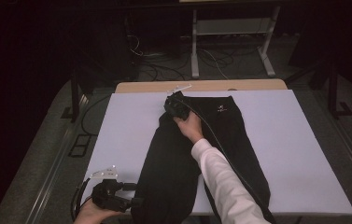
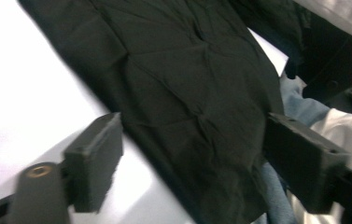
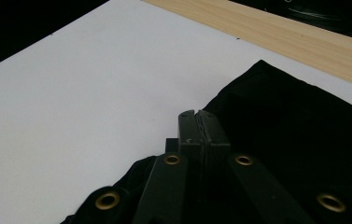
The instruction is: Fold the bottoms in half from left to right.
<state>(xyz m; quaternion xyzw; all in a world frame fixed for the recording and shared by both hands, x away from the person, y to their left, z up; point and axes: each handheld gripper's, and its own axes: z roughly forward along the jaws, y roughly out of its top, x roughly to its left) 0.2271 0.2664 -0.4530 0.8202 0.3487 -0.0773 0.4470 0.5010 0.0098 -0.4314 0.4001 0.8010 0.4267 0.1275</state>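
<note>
Black trousers (image 1: 183,158) lie lengthwise on the white table cover (image 1: 281,140), waist at the far end with a small white logo. My right gripper (image 1: 173,108) sits at the waist's left corner. In the right gripper view its jaws (image 3: 197,116) are pressed together at the cloth's edge, and the black trousers (image 3: 295,121) bunch up around them. My left gripper (image 1: 136,201) is at the near table edge by the left leg's hem. In the left gripper view its jaws (image 2: 197,163) stand apart, with the hem of the trousers (image 2: 187,93) between them and neither pad pressing on it.
A wooden strip (image 1: 201,86) of tabletop runs along the far edge of the white cover. Beyond it on the dark floor are cables and a white table frame (image 1: 194,46). A white sleeve (image 1: 225,186) reaches diagonally across the trousers.
</note>
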